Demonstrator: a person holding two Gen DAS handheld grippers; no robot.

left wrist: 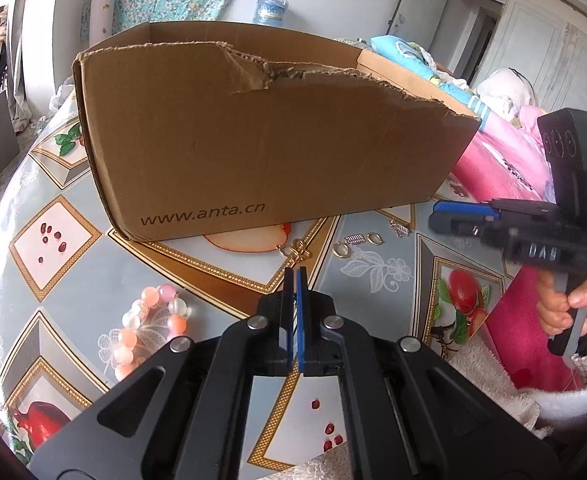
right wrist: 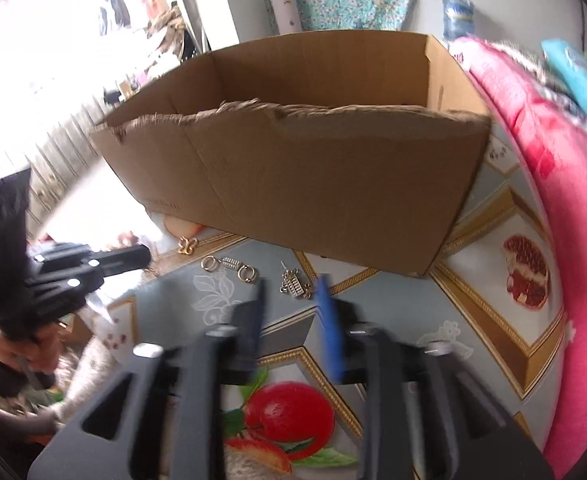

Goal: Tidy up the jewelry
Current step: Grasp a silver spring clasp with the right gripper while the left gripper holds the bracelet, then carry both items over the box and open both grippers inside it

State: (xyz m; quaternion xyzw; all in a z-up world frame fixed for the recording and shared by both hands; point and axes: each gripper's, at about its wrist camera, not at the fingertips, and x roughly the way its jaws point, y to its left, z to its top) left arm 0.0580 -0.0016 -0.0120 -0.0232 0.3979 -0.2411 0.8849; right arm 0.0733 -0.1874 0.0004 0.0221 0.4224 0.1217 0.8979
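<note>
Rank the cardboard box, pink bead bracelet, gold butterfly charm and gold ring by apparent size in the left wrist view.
1. cardboard box
2. pink bead bracelet, partly hidden and nearer the camera
3. gold butterfly charm and gold ring: too alike to rank

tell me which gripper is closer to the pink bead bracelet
Left. The bead bracelet lies on the tablecloth right beside the shut left gripper. The right gripper, jaws apart and empty, hangs over the small silver clasp, well across the table from the bracelet.
</note>
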